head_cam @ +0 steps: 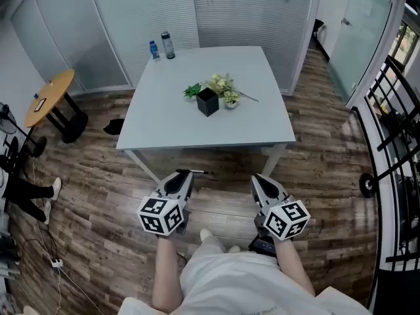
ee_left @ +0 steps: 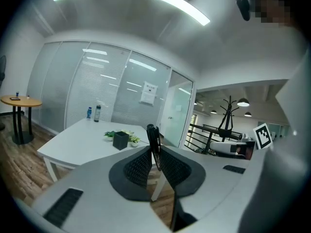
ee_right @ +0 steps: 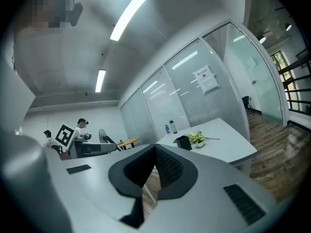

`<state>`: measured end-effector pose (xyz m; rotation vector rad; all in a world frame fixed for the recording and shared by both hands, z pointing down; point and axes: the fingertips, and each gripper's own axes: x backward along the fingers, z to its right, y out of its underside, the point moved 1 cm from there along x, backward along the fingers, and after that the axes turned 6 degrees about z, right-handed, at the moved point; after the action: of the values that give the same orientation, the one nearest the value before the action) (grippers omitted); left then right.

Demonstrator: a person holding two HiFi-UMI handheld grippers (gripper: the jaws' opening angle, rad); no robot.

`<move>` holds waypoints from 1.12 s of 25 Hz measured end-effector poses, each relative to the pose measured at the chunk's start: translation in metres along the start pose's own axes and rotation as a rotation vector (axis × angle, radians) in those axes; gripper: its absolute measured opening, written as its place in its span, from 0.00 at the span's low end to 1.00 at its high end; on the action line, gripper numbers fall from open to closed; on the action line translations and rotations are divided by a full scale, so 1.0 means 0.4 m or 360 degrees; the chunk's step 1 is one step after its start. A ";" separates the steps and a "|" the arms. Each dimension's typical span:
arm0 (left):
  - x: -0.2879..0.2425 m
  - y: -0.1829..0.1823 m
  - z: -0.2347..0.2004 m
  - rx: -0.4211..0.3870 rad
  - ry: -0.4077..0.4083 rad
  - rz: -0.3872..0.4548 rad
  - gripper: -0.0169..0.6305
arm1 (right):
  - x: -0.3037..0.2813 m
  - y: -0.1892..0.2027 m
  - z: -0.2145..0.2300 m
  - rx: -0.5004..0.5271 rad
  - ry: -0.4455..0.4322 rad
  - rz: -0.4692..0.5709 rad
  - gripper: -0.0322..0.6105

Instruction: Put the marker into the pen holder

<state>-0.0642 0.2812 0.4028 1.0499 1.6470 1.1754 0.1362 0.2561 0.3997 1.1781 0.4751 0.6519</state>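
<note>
Pinching the marker (ee_left: 153,139) in the left gripper (ee_left: 154,154), jaws clamped on its barrel; lower end lost between the pads, showing from the head view only as a thin dark sliver across the jaw tips. Right gripper (ee_right: 154,152) jaws pressed together on nothing. Well apart from both, the black pen holder (head_cam: 207,102), inside hidden, beside small plants (head_cam: 224,84) on a white table (head_cam: 170,130). Two bottles (head_cam: 161,46) at its far corner. Wood floor (head_cam: 328,176), glass walls (head_cam: 141,12), round side table (head_cam: 47,97) at left.
</note>
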 end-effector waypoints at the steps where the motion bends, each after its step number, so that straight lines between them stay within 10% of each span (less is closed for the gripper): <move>1: 0.001 0.003 0.002 0.0001 0.0001 -0.0001 0.11 | 0.002 0.004 0.007 -0.0011 0.0011 -0.0007 0.07; 15: -0.150 0.027 -0.061 0.0089 0.0002 -0.0021 0.11 | -0.092 0.024 0.152 -0.0017 0.0079 -0.0091 0.08; 28: -0.574 -0.080 -0.343 0.0123 0.0023 -0.0074 0.11 | -0.534 -0.032 0.399 -0.0053 0.0132 -0.0149 0.08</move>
<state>-0.1291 0.0222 0.4368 1.0477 1.7309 1.0991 0.0881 -0.0033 0.4401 1.0938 0.5836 0.6274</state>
